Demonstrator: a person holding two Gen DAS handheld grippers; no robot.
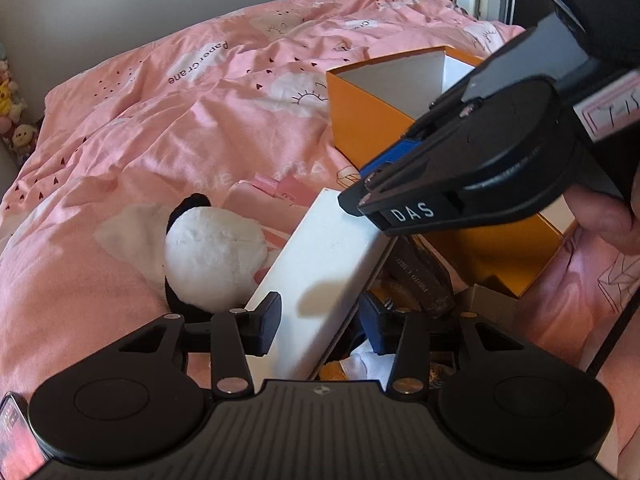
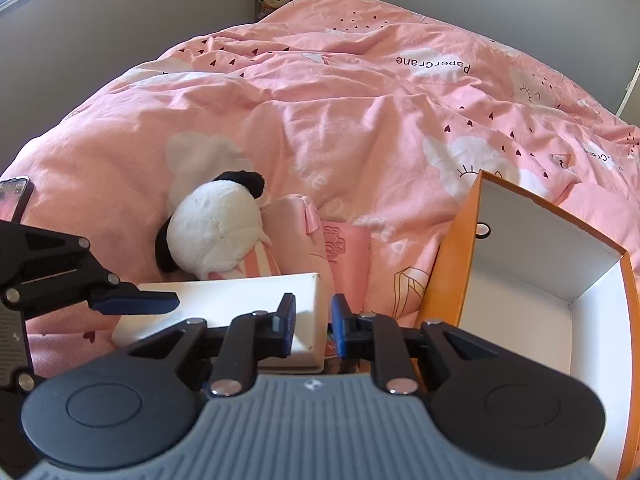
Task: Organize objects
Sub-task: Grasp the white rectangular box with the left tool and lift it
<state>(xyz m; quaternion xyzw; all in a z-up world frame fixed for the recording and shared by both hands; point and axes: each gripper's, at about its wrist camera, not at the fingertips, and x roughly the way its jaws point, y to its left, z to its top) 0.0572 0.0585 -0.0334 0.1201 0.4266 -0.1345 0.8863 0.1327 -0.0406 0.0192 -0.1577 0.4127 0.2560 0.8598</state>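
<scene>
A long white box (image 1: 320, 272) lies tilted across a pile of things at the bed's near edge. My left gripper (image 1: 320, 326) is open, its fingers on either side of the box's near end without squeezing it. My right gripper (image 2: 314, 324) is shut on the white box (image 2: 224, 304), pinching its far end; from the left wrist it reaches in from the upper right (image 1: 366, 188). One blue-padded left finger (image 2: 136, 304) hovers over the box. An open orange box (image 2: 444, 260) with a white inside stands to the right, also seen behind the right gripper (image 1: 360, 120).
A panda plush (image 2: 216, 236) and a pink pouch (image 2: 344, 256) lie on the pink duvet (image 2: 360, 120) beyond the white box. A dark box (image 1: 420, 280) and an orange lid (image 1: 500, 256) sit under it. A phone (image 2: 16, 196) lies at the left. A thumb (image 1: 608, 216) holds the right gripper.
</scene>
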